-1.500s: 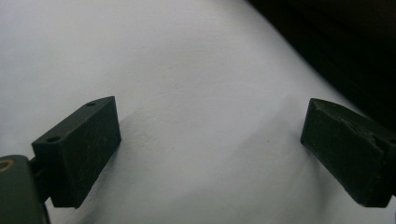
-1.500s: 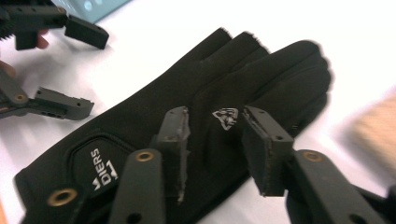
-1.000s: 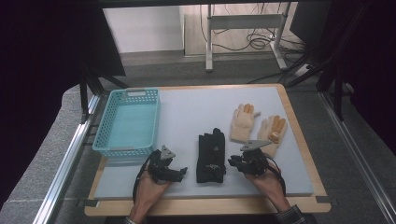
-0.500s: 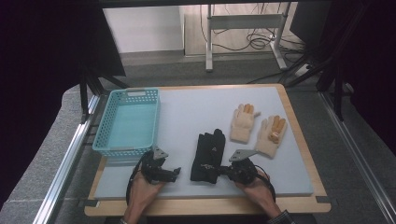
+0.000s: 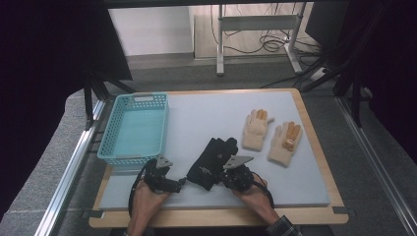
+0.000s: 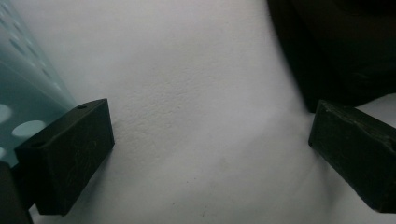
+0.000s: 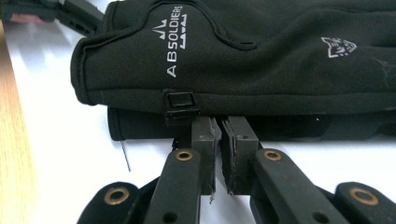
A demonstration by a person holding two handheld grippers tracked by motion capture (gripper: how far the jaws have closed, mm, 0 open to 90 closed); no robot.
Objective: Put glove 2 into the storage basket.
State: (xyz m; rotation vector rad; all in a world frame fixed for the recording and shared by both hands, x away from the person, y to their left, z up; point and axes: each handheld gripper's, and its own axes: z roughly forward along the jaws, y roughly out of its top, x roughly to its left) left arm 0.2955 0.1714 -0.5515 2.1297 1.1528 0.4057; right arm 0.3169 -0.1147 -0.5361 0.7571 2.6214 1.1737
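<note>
A pair of black gloves [image 5: 211, 156] lies stacked at the mat's front middle; the top one reads "ABSOLDIERS" [image 7: 224, 51]. My right gripper [image 5: 223, 177] comes at them from their right, and its shut jaws [image 7: 219, 130] touch the edge of the lower glove with nothing seen between them. My left gripper [image 5: 181, 183] rests on the mat to the left of the gloves. It stands wide open [image 6: 210, 154] over bare mat, with the black glove [image 6: 336, 51] ahead on its right. Two cream gloves [image 5: 255, 129] [image 5: 285, 142] lie flat at the right.
A blue plastic basket [image 5: 133, 128] stands at the mat's left, its wall [image 6: 23, 93] close beside my left gripper's jaw. The grey mat [image 5: 206, 113] sits on a wooden board whose front edge [image 7: 14, 140] is near my right gripper. Metal rails flank the table.
My right gripper has moved left up to the black gloves. The gloves now lie a little more tilted and to the left. My left gripper has drawn slightly back toward the front edge.
</note>
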